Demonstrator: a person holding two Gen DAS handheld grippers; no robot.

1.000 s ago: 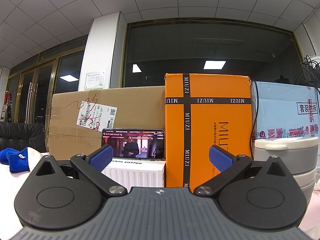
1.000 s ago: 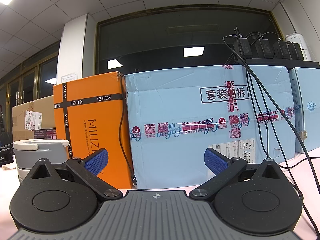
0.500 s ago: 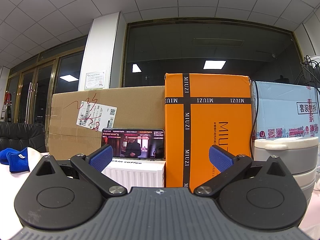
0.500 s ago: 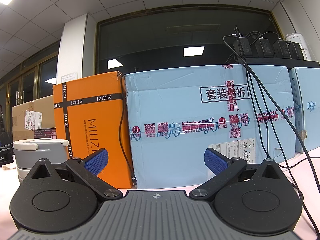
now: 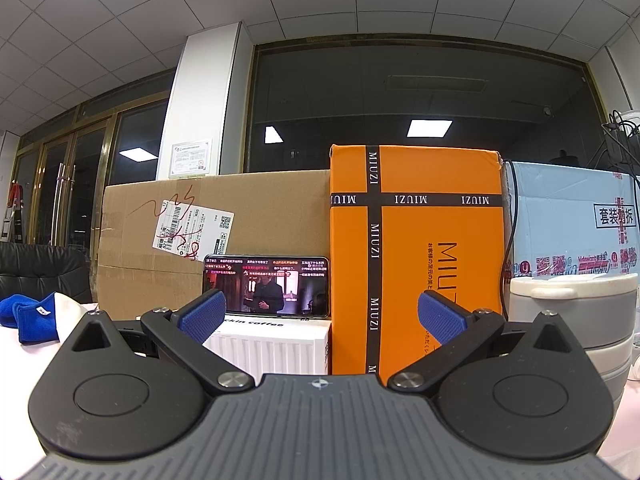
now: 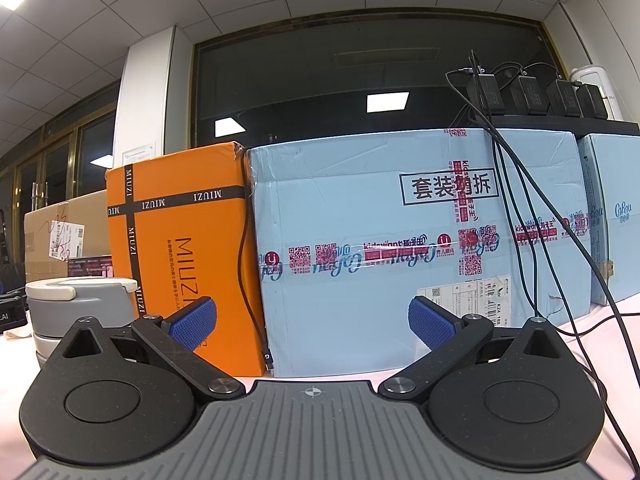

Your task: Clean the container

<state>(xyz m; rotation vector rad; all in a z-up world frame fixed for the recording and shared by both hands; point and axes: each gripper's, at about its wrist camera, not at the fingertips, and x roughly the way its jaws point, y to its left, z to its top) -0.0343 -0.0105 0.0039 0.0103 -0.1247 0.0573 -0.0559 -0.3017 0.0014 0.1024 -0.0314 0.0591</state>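
Left wrist view puts the grey stacked container (image 5: 576, 320) at far right, beside the orange MIUZI box (image 5: 416, 260). Nothing has moved in the last second: left gripper (image 5: 320, 316) and right gripper (image 6: 312, 322) hover wide open, empty; cleaning seemingly hasn't begun.

Two low, level, table-height wrist views facing the row of boxes at close range, left one centred on the orange box (image 5: 416, 256), right one on the blue box (image 6: 416, 256), both sharing the orange box and grey container (image 5: 572, 312).
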